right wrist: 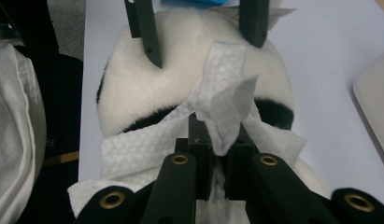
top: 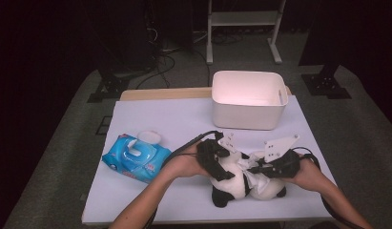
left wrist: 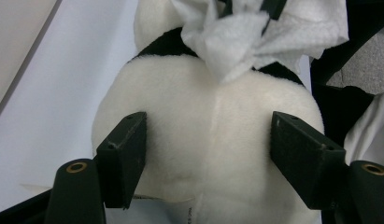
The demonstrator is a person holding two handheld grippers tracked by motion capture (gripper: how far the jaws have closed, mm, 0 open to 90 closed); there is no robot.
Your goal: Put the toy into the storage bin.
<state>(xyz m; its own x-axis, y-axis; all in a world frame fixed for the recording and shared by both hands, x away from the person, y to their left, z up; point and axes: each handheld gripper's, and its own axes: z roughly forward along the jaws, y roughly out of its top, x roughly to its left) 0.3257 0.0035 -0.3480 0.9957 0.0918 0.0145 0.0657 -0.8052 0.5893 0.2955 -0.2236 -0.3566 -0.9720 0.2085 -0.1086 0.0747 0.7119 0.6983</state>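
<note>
A black and white panda plush lies at the near middle of the table. In the left gripper view my left gripper is shut on its white body, with both pads pressing into the fur. My right gripper is shut on a crumpled white wipe, which lies against the panda near a black patch. In the high view the left gripper and the right gripper meet over the toy, with the wipe between them. The left gripper's fingers dig into the plush at the top of the right gripper view.
A blue pack of wet wipes with its flap up lies at the left, and a round white lid sits behind it. A white bin stands at the back right. The table's white cover ends close in front of the panda.
</note>
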